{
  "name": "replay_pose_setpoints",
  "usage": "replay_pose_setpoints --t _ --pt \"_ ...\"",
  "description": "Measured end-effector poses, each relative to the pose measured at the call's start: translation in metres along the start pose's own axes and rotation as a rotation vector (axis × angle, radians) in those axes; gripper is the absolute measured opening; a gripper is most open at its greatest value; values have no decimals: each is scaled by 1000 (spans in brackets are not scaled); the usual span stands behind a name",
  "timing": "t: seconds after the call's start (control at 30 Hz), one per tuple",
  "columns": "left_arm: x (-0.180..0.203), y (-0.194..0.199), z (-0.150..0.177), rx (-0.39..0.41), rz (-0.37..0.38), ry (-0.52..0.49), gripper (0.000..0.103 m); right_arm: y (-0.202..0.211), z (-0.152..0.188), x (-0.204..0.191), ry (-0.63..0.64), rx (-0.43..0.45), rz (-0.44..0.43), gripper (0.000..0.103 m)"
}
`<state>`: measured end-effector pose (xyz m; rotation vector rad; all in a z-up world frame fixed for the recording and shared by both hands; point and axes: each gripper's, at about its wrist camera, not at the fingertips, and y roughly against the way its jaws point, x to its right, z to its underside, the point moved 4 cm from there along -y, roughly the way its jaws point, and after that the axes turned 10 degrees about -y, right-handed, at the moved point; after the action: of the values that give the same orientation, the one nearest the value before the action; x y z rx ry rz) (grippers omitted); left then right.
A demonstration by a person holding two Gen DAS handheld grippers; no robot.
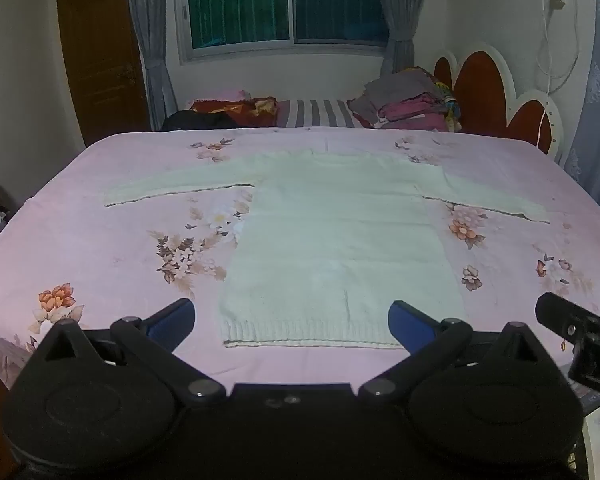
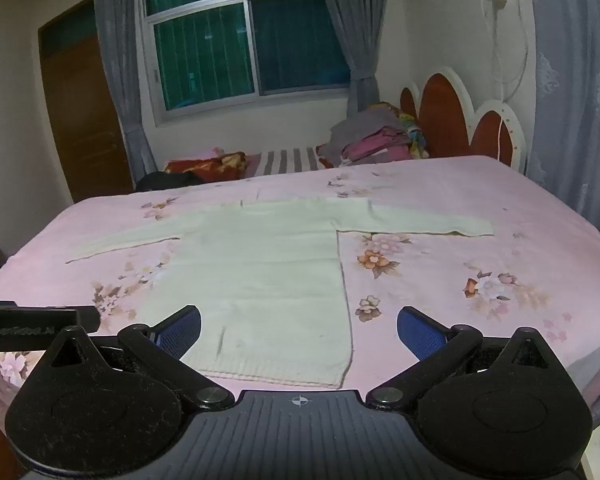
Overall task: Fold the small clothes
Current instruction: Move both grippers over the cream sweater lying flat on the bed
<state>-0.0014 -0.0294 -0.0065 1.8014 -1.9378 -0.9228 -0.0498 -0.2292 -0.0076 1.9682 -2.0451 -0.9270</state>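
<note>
Pale cream knitted long-sleeved sweater [image 1: 340, 240] spread flat on pink floral bedsheet [image 1: 100, 248], hem nearest, long axis running straight away. Left hand-held gripper [image 1: 292, 322] and right hand-held gripper [image 2: 299, 330] spread wide, empty, just short of hem; left more centred.

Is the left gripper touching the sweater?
Apart. In the left wrist view the left gripper is open above the sweater hem, holding nothing.

Ribbed knit sweater [image 1: 340, 240] on smooth cotton bedsheet [image 1: 100, 260].
</note>
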Motion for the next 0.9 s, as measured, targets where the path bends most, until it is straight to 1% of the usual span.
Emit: replay_pose_setpoints --t 0.13,0.37,0.43,0.7,0.8,0.9 --pt "-1 1 1 4 -6 2 103 -2 3 -6 -5 0 2 103" --pt "-5 5 2 12 -16 -2 103 -4 -2 1 7 4 7 103" --pt "-6 5 2 13 -19 -1 103 -4 -1 -5 10 7 12 103" --pt "-9 6 2 13 -25 3 103 -8 -2 -2 20 15 36 103" --pt "-9 6 1 12 -24 0 103 -9 -2 -1 5 9 29 103" --pt "-8 6 2 11 -24 -1 103 -9 -1 0 17 21 34 103"
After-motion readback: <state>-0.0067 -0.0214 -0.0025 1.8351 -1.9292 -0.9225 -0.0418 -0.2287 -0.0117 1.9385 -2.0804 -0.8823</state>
